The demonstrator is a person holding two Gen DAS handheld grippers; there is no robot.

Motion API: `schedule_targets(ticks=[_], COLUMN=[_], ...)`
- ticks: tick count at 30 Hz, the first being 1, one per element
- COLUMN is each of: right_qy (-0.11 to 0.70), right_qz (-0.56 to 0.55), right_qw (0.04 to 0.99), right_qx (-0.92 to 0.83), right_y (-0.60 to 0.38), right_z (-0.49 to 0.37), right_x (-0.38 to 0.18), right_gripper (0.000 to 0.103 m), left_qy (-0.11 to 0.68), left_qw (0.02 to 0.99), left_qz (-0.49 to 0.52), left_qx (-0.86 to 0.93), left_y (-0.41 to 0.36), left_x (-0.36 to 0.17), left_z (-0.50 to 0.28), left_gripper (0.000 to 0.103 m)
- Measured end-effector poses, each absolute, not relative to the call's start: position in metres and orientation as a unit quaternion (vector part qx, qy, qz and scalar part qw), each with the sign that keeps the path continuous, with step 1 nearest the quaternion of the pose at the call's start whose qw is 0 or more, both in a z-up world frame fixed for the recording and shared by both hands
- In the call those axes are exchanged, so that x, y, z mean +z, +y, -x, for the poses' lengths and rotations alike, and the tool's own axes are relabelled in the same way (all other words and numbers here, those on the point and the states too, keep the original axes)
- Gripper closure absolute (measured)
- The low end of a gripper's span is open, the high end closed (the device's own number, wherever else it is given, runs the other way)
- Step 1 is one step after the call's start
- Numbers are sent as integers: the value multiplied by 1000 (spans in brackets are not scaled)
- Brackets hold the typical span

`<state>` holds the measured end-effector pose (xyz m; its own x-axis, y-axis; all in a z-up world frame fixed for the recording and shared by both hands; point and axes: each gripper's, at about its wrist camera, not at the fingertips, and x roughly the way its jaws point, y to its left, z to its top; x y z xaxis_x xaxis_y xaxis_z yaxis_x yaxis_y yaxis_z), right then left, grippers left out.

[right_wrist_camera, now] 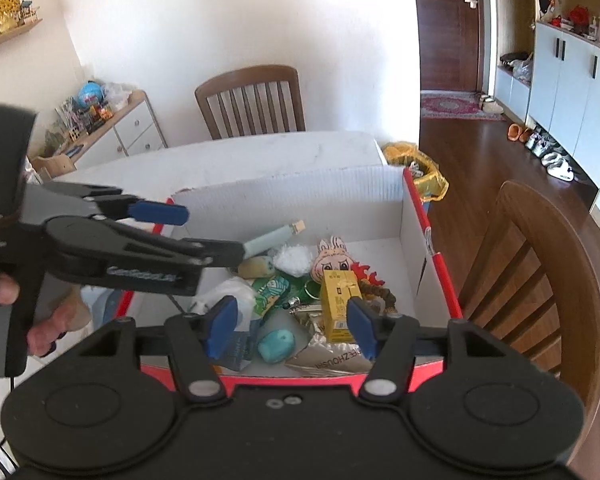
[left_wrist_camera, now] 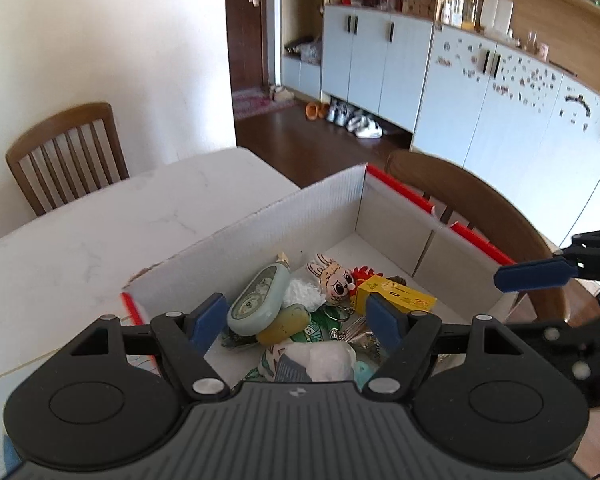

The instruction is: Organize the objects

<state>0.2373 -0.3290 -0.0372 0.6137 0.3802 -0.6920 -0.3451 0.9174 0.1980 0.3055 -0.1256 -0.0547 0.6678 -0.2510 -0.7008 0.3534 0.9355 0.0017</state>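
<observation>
A red-and-white cardboard box (left_wrist_camera: 260, 236) (right_wrist_camera: 300, 196) stands on the white table and holds several small things: a pale green case (left_wrist_camera: 258, 300), a yellow carton (left_wrist_camera: 400, 296) (right_wrist_camera: 340, 300), a rabbit plush (left_wrist_camera: 334, 278) (right_wrist_camera: 334, 258), a white tuft (left_wrist_camera: 302, 294), a teal block (right_wrist_camera: 276, 344). My left gripper (left_wrist_camera: 296, 320) is open and empty above the box's near end; it also shows in the right wrist view (right_wrist_camera: 212, 232). My right gripper (right_wrist_camera: 292, 324) is open and empty over the box's near edge.
A white marble table (left_wrist_camera: 80, 240) (right_wrist_camera: 260, 152) lies left of the box. Wooden chairs stand at the far side (left_wrist_camera: 66, 152) (right_wrist_camera: 252, 100) and right of the box (left_wrist_camera: 480, 216) (right_wrist_camera: 540, 280). A yellow bag (right_wrist_camera: 420, 168) sits beyond the table's corner.
</observation>
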Motion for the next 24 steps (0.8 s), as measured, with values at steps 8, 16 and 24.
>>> schedule_targets(ticks=[8,16,24], right_qy=[350,317,290], right_qz=[-30,-36,-31], right_qw=[916,926,932], right_qx=[196,200,213], right_y=[-329,-319,-306], right_z=[-222,-203,-188], right_x=[-19,-8,0], right_gripper=[39,28,16], left_qy=[334,304,294], left_qw=[930,943,948], left_qz=[-56,-44,-15], left_qx=[-143,-131,-124], left_y=[-106,-87,-69], left_x=[-25,-9,-1], left_z=[-263,-225,-202], left_gripper=[24,20,10])
